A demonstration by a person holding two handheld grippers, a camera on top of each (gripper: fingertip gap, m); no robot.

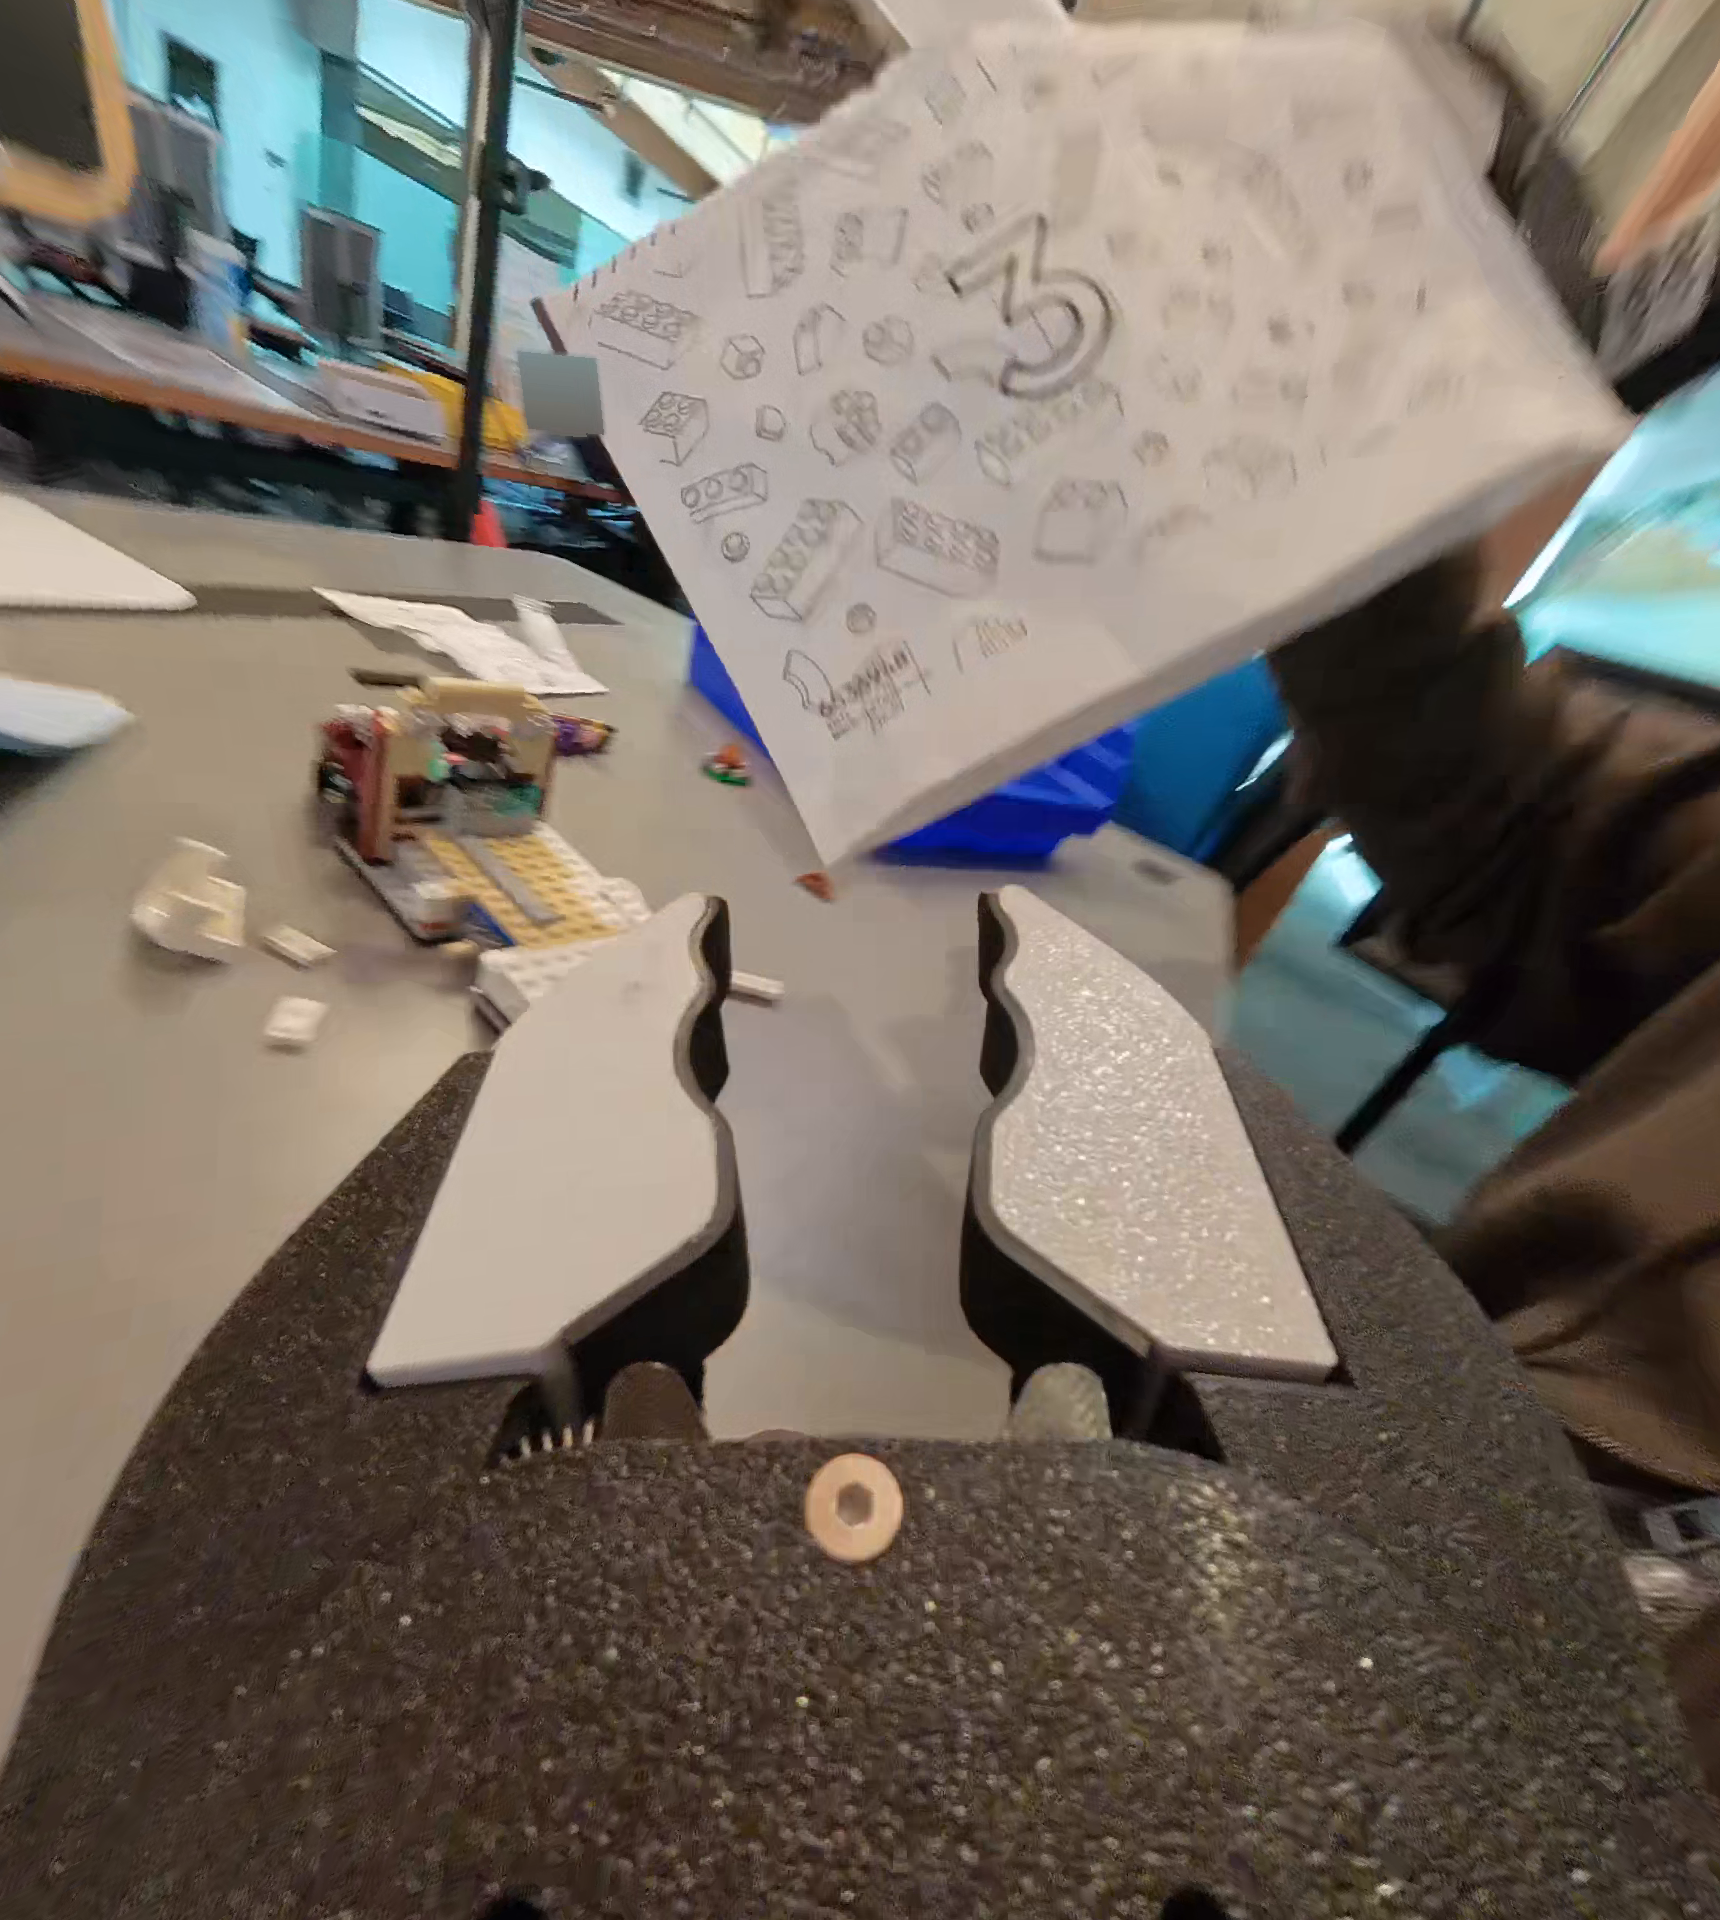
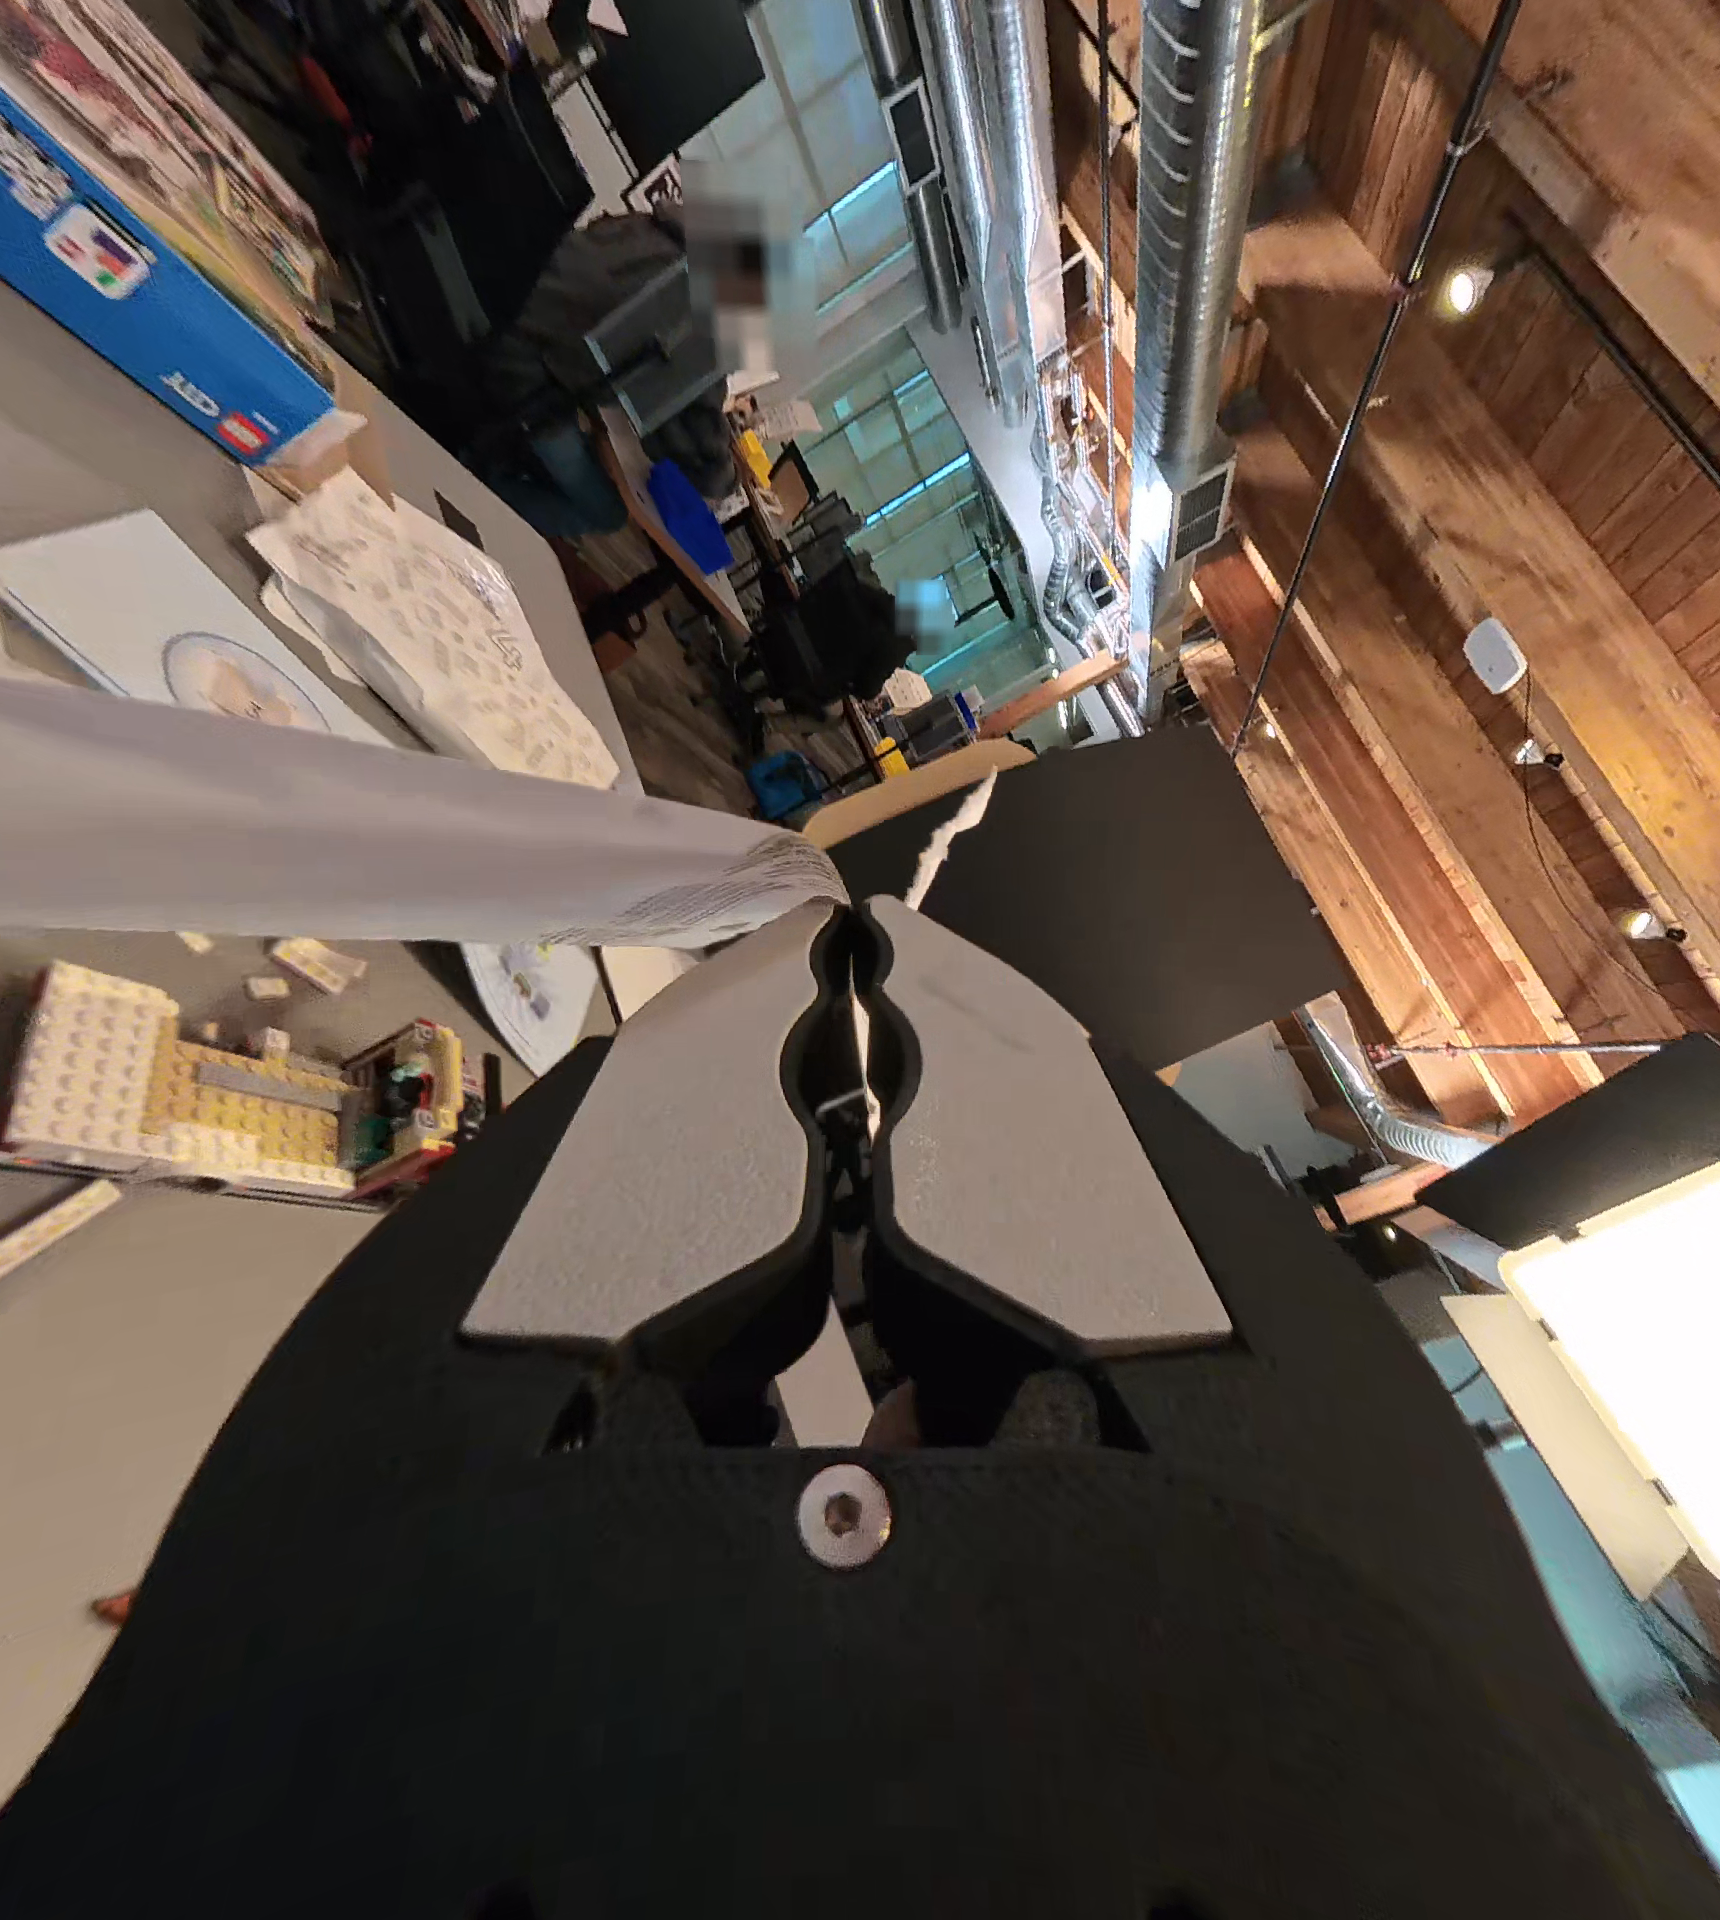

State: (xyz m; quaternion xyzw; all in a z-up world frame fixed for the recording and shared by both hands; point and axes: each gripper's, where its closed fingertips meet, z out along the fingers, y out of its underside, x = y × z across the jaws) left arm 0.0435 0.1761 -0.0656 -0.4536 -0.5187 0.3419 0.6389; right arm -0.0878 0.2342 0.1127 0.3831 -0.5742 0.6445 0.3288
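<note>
Item: white paper bag printed with grey outlines of toy bricks (image 1: 991,436). Position: in the air above the grey table (image 1: 160,1195), tilted, lowest corner just beyond the tips of the left gripper (image 1: 851,935) and clear of them. A small brown piece (image 1: 814,883) sits directly under that corner.

Left gripper: fingers spread apart, only bare tabletop between them, gripping nothing.

Right gripper (image 2: 854,925): fingers together, clamped on the thin torn edge of the bag (image 2: 316,831); the paper curls away to the left from the tips, and a ragged white strip (image 2: 949,831) rises beyond them.

Handling judgement: the hold is on a narrow margin of torn paper, so it looks best kept firm and the bag turned slowly. Any catching by the left gripper would be surest at the lowest corner, on a double layer.

On the table: part-built toy-brick model with tan and white studded plates (image 1: 482,831), towards the far side; loose white brick pieces (image 1: 196,914) near the left edge; blue plastic bin (image 1: 1001,790) at the far right edge.

Left wrist view only: the bag's printed face, its free corner, the bin, and a brown sleeve (image 1: 1562,883).

Right wrist view only: the pinch itself, a blue cardboard box (image 2: 108,239) at the table's far corner, a second printed paper bag (image 2: 440,623) lying flat, the timber ceiling.
</note>
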